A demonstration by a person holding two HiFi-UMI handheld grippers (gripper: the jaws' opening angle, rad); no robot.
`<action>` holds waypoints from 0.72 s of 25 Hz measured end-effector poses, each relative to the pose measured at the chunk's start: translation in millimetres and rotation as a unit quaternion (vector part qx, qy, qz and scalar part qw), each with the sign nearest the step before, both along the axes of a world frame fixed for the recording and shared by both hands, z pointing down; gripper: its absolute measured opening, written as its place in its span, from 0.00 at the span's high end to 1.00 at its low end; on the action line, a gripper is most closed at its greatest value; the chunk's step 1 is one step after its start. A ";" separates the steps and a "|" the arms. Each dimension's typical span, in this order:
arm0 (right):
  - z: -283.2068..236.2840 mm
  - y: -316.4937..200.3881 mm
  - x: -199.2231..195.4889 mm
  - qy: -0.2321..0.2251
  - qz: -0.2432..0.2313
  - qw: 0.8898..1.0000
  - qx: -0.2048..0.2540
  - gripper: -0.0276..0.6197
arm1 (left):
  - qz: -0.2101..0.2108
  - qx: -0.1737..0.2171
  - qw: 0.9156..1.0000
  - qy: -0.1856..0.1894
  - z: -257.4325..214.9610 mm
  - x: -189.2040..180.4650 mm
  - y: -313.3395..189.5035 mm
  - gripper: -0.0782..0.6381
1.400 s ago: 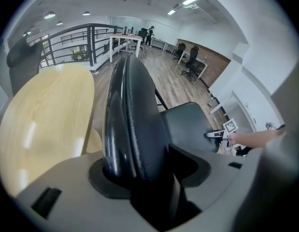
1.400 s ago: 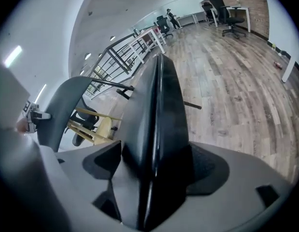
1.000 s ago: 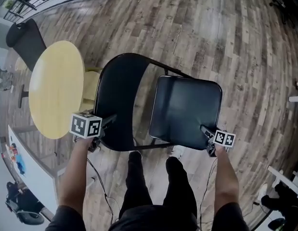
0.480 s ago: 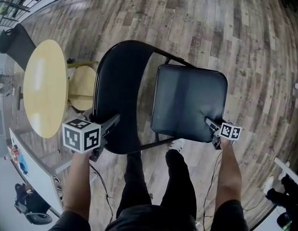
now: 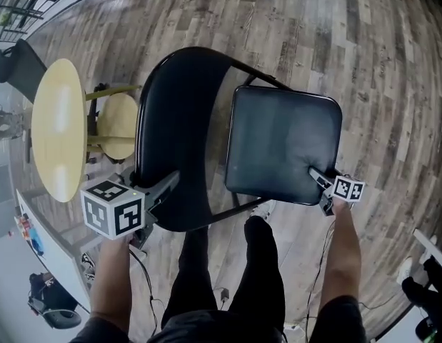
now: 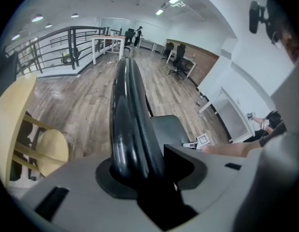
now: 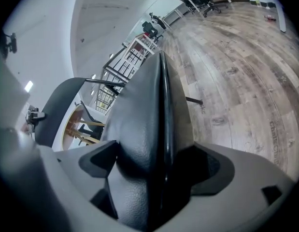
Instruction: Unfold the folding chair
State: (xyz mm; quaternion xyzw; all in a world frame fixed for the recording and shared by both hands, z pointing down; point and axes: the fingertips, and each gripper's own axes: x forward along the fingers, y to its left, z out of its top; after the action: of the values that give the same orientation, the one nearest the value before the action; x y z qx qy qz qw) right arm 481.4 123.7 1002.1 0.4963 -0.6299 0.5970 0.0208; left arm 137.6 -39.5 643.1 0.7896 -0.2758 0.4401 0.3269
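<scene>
Left gripper [image 5: 163, 186]: jaws closing on backrest [image 5: 174, 120] | right gripper [image 5: 315, 175]: jaws opening, pads on seat [image 5: 281, 145] edge | risk: seat may slip free and swing up.

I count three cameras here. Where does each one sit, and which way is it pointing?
Head view: on the person's head, facing steeply down at the folding chair; forearms, legs, left hand-held gripper and right hand-held gripper show.
Left gripper view: rides that gripper, looking along its closing jaws, the backrest between them; the right forearm shows.
Right gripper view: rides that gripper, looking along its opening jaws, the seat between them; nothing of the person is clear.
Shared: head and left gripper views both show the yellow stool.
</scene>
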 end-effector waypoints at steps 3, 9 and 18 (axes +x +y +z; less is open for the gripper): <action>-2.9 0.8 11.8 0.012 0.005 1.000 0.014 0.26 | -0.017 0.007 1.000 0.022 -1.3 3.6 -5.1 0.66; -62.9 19.5 38.8 0.092 0.017 0.994 0.057 0.27 | -0.093 0.041 0.990 0.101 -32.4 -21.2 5.5 0.66; -305.2 87.9 -60.7 0.260 0.045 0.945 0.191 0.71 | -0.117 0.269 0.948 0.120 -154.4 -81.4 74.7 0.86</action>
State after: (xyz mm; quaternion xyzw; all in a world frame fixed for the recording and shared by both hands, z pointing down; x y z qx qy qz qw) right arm 420.7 211.6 696.9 0.6567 -0.6820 0.3159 0.0620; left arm 56.2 35.3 488.7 0.8573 -0.4335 0.2099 0.1820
